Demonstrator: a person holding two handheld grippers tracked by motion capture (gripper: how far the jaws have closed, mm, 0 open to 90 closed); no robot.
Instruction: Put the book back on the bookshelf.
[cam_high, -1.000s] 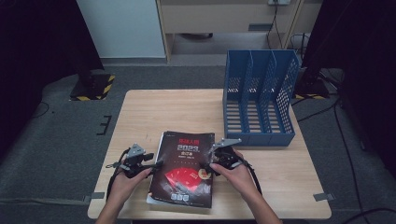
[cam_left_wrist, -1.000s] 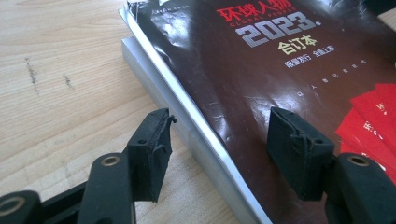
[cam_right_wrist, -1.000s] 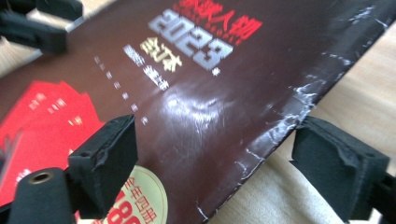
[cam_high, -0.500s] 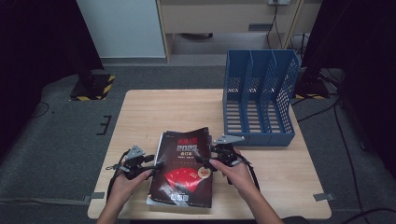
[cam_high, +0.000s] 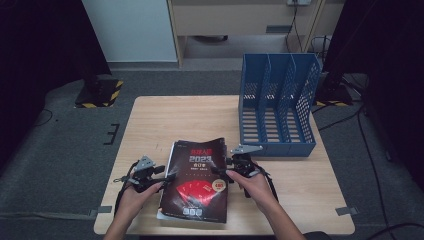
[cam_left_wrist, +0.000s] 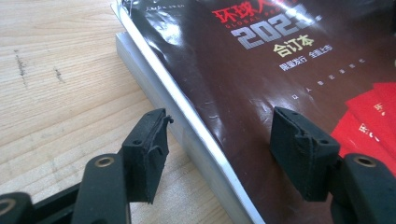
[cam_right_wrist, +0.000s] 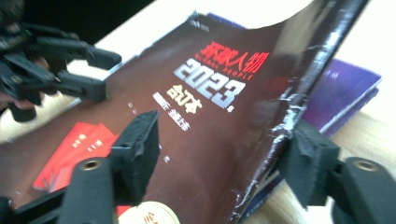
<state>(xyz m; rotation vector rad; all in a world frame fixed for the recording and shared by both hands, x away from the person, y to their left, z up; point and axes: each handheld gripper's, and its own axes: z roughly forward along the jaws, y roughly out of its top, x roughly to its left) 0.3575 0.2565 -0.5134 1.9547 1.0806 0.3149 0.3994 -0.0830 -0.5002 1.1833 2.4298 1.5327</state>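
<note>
2 grippers on 1 magazine, lying flat at the near-centre of the desk, dark cover up, "2023" readable. Blue file rack standing at the far right of the desk, 3 slots, all looking empty from the high view, just beyond the magazine's far right corner.

Left gripper at the magazine's left edge. In the left gripper view, jaws spread wide, straddling that edge: 1 jaw over bare wood, the other over the glossy cover. Not pinching anything yet; stack of pages visible between them.

Right gripper at the right edge. In the right gripper view, jaws also spread, 1 above the cover, the other just outside the worn edge, which curls up off the purple sheet beneath. Contact w/ the cover hard to tell; no firm clamp seen.

Step in hand, prob.: lining up a 2-sided grasp on the magazine, likely for filing into the rack.

Next move, as a judgement: close both sets of jaws on opposite edges, deep enough to catch the full thickness & not just the cover, since the right side's cover is already peeling away. Then lift level, stand upright, aim at 1 slot. Risk: cover-only pinch, pages sagging or tearing.
</note>
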